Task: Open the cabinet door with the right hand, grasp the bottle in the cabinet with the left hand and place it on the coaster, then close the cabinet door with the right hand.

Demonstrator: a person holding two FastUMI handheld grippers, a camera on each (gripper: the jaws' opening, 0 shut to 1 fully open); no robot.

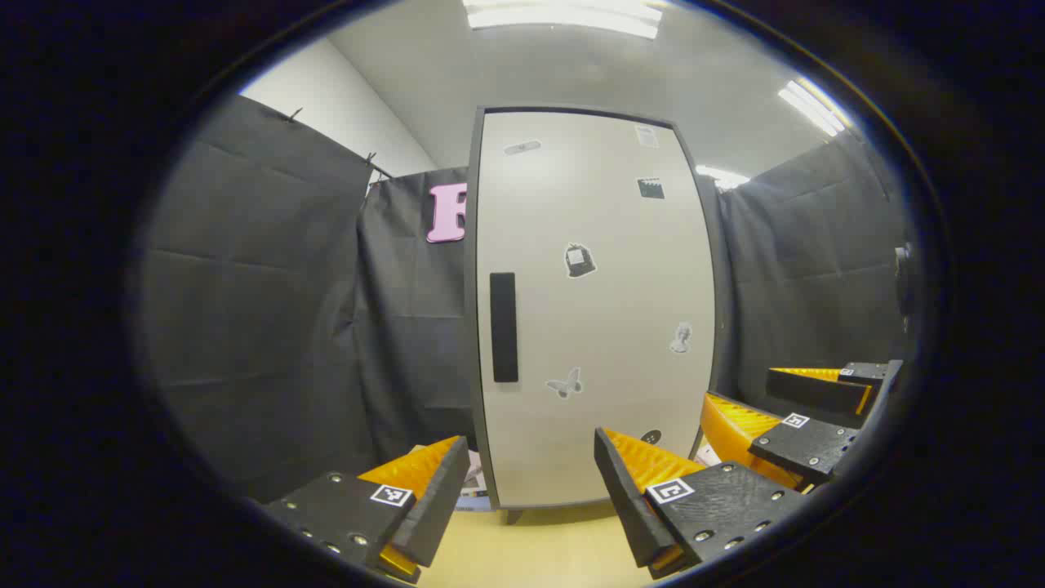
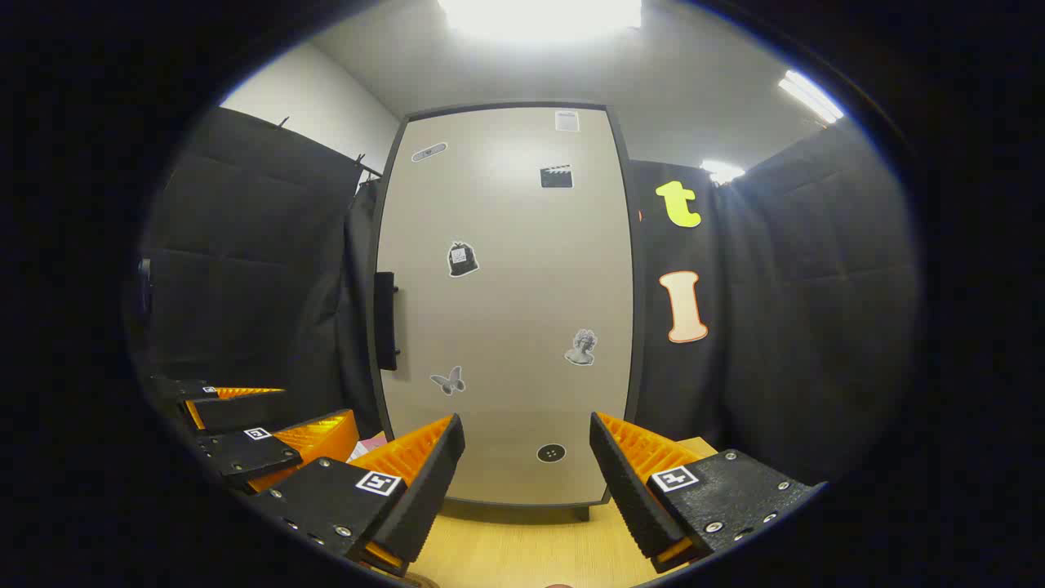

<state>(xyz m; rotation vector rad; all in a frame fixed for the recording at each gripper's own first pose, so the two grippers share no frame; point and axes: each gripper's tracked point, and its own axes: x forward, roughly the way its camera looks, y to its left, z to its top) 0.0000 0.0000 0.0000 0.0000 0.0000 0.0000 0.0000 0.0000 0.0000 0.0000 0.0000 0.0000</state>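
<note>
A tall pale cabinet door (image 1: 596, 310) stands closed straight ahead, dotted with small stickers, with a dark vertical handle (image 1: 504, 327) near its left edge. In the right gripper view the same door (image 2: 506, 310) fills the middle and its handle (image 2: 385, 320) juts from the left edge. My left gripper (image 1: 531, 490) is open, empty, a short way before the door's bottom. My right gripper (image 2: 526, 482) is open too, also holding nothing. At the right of the left gripper view I see the right gripper (image 1: 808, 425); at the lower left of the right gripper view, the left gripper (image 2: 261, 425). The bottle is hidden behind the door.
The cabinet stands on a light wooden tabletop (image 1: 539, 547) on short feet. Black cloth walls (image 1: 269, 310) close in on both sides. Some papers (image 1: 473, 486) lie at the cabinet's lower left corner.
</note>
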